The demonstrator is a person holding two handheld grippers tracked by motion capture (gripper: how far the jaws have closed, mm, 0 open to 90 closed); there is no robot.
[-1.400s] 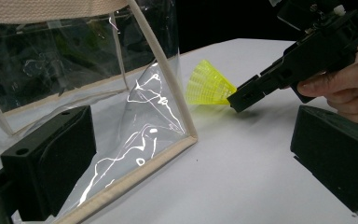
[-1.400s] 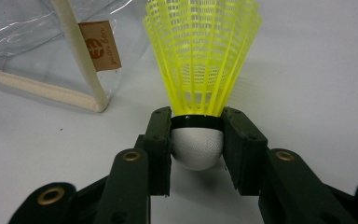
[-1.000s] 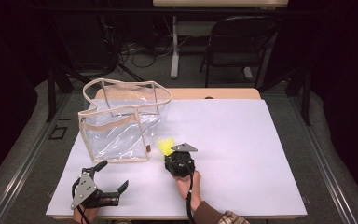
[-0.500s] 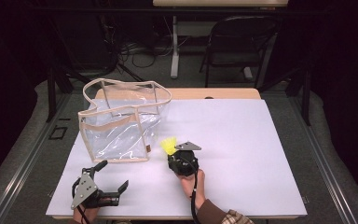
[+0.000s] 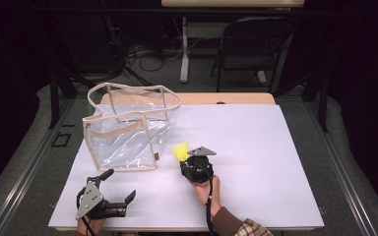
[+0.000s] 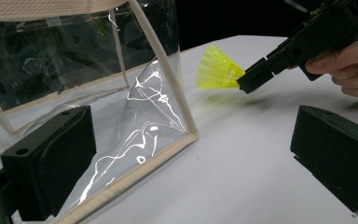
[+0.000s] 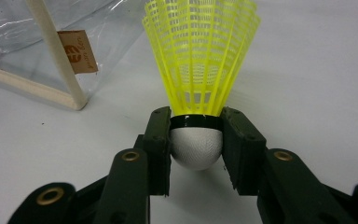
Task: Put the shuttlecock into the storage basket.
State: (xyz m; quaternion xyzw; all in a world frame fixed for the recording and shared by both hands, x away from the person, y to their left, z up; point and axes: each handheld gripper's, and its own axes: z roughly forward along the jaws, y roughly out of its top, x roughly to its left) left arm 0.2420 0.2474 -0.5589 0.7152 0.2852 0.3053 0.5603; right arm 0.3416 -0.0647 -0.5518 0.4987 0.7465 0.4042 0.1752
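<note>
Shuttlecock point(image 5: 180, 151) and right gripper point(image 5: 189, 158) are sitting slightly nearer the clear bag point(image 5: 128, 132) than a second ago, hovering above the white table point(image 5: 275, 162) toward its near edge; the left gripper point(image 5: 120, 189) is keeping its place by the near left corner. Black jaws are clamping the shuttlecock's rounded, white mesh-textured cork, its yellow latticed plastic skirt flaring outward toward the bag. Glossy, crinkled transparent film forms the boxy bag, edged with beige fabric trim. Left jaws are gaping wide, holding nothing.
</note>
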